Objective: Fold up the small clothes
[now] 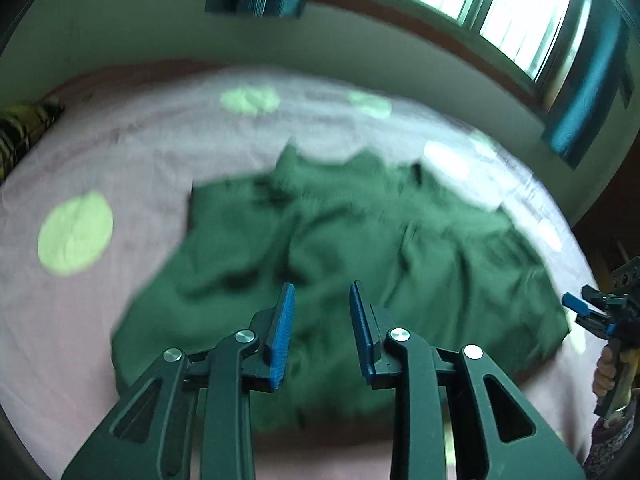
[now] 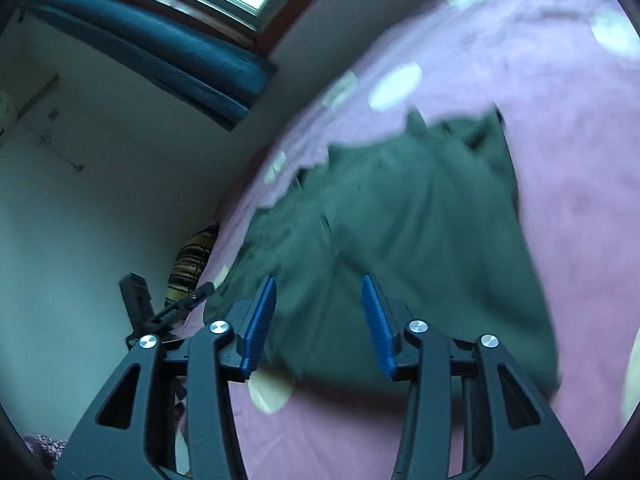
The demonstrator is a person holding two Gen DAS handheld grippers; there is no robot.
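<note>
Nearest, the left tongs [image 1: 322, 332] and the right tongs [image 2: 318, 320] both stand spread with nothing between their ribbed blue pads. Just beyond them the green garment [image 1: 340, 260] lies rumpled on the pink bed sheet [image 1: 120, 140] with pale dots. It looks soft, light and limp, so I would pinch it at an edge or corner.

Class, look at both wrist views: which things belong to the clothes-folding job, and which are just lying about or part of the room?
Belongs to the job:
- green garment, crumpled on the bed
- left hand-held gripper, jaws apart, nothing between them
- right hand-held gripper, jaws apart, nothing between them

Just there:
- pink spotted bedsheet
- striped cushion
- blue curtain
- window
</note>
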